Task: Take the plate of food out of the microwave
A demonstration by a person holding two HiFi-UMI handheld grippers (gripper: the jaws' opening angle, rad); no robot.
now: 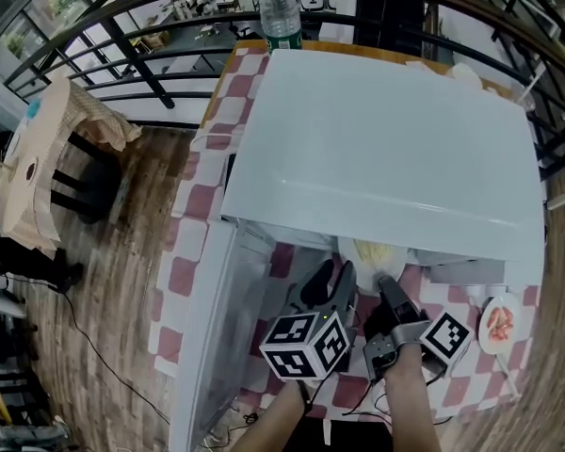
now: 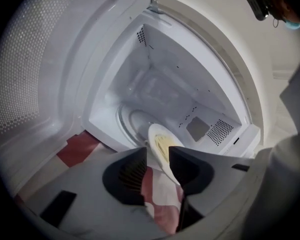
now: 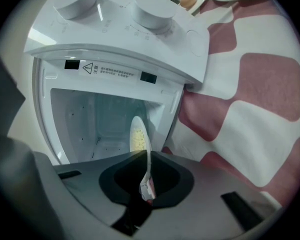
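Observation:
The white microwave (image 1: 377,139) stands on the checked cloth with its door (image 1: 207,347) swung open to the left. A white plate (image 1: 372,252) of yellowish food sits at the mouth of the oven, half out from under its top. My right gripper (image 1: 388,290) is shut on the plate's near rim; in the right gripper view the jaws (image 3: 146,154) pinch the plate (image 3: 137,134) edge-on. My left gripper (image 1: 344,279) is beside it. In the left gripper view its jaws (image 2: 157,154) stand open with the plate's rim (image 2: 162,146) between them, close to the right jaw.
A glass turntable (image 2: 132,121) lies inside the cavity. A small plate of red food (image 1: 499,323) sits on the red-and-white cloth (image 1: 184,281) right of the microwave. A water bottle (image 1: 281,12) stands behind it. A draped chair (image 1: 38,168) is on the floor at left.

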